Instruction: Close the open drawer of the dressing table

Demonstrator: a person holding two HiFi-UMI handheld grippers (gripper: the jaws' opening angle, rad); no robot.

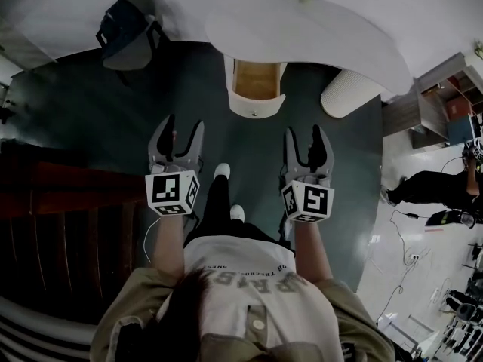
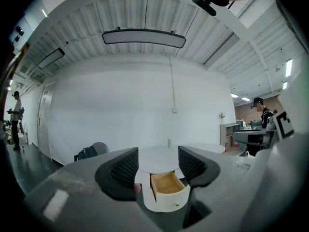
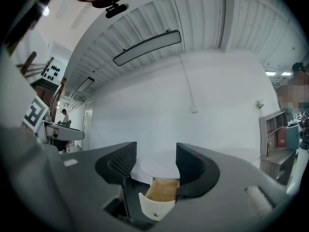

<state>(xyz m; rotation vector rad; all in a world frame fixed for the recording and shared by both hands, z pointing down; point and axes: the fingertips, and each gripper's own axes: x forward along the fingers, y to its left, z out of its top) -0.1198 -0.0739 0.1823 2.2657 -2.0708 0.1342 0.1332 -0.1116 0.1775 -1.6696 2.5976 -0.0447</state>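
A white dressing table (image 1: 302, 32) with an oval top stands against the far wall. Its drawer (image 1: 256, 89) is pulled out toward me, showing a bare wooden inside and a curved white front with a small knob (image 1: 254, 113). My left gripper (image 1: 176, 134) and right gripper (image 1: 308, 143) are both open and empty, held side by side short of the drawer front. In the left gripper view the drawer (image 2: 166, 191) shows between the fingers; in the right gripper view the drawer (image 3: 159, 197) sits low between them.
A grey chair with a dark bag (image 1: 128, 29) stands left of the table and a white ribbed stool (image 1: 349, 93) right of it. A dark wooden bench (image 1: 60, 217) lies to my left. A shelf (image 1: 445, 104) and a person (image 1: 438, 187) are at the right.
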